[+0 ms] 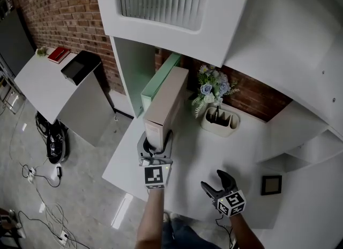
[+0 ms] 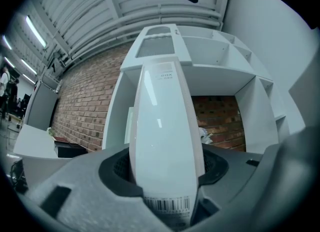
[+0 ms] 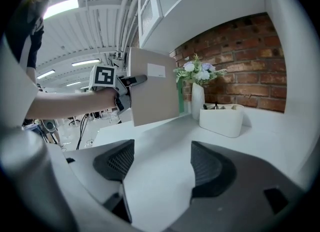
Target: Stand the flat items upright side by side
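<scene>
The left claw (image 1: 156, 147) was clenched on the near end of a flat beige box (image 1: 167, 100). The box stood on its long narrow edge and reached straight away from the claw. A barcode label showed on the end squeezed between the pads, and a small white label on its broad side. Whether its lower edge touched the bench (image 1: 252, 151) could not be told. The forearm behind the claw ran nearly level, holding the box lengthwise toward the shelf unit. Off to the right and nearer the person, the right claw (image 1: 216, 182) hung released above the bench, its jaws wide with only bare surface between them. Just left of the held box, a mint-green flat box (image 1: 161, 79) stood upright against the white shelf wall (image 1: 131, 63). Beyond the right claw sat a white organiser tub (image 1: 220, 122), with a vase of pale flowers (image 1: 213, 88) behind it against the brick.
</scene>
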Demonstrator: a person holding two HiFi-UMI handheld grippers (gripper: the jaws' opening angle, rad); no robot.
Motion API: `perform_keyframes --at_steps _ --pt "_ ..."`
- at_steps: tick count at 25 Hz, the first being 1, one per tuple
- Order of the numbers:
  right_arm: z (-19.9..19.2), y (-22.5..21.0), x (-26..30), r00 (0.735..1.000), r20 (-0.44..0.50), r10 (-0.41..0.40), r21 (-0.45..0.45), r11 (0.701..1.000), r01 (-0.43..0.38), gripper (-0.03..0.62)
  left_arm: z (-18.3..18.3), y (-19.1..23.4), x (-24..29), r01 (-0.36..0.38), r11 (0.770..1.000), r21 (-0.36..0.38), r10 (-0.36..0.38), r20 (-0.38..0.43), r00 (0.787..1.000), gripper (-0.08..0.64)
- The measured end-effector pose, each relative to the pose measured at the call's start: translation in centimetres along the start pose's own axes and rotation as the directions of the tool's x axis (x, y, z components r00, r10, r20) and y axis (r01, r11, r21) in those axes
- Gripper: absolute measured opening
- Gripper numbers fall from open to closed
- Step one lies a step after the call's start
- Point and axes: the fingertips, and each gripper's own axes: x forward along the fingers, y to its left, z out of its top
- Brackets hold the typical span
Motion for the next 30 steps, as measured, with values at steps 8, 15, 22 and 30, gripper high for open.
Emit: perform_keyframes --at_steps 8,15,22,30 --pt "-0.6 -0.5 -0.1 1.000 -0.021 -0.013 0.011 1.000 0.014 0.350 -0.8 -0.6 2.4 -0.013 1.000 0.004 0.013 0.010 1.000 0.258" --pt "-0.9 -0.9 -0.4 0.999 -0.027 -0.022 0.009 1.000 0.023 0.350 -1.6 -1.1 4.2 -0.006 1.000 0.021 0.005 0.019 1.000 0.258" --pt "-2.1 -1.0 -1.0 0.999 -0.047 -0.025 0.020 0.999 0.026 0.350 -2.2 -0.5 5.4 -0.010 1.000 0.025 0.009 0.032 0.999 0.258" --pt "-3.1 -0.9 -1.1 0.997 -0.068 -0.026 0.021 0.999 0.028 0.350 -3.4 -0.6 6.4 -0.004 0.999 0.034 0.002 0.045 0.999 0.258"
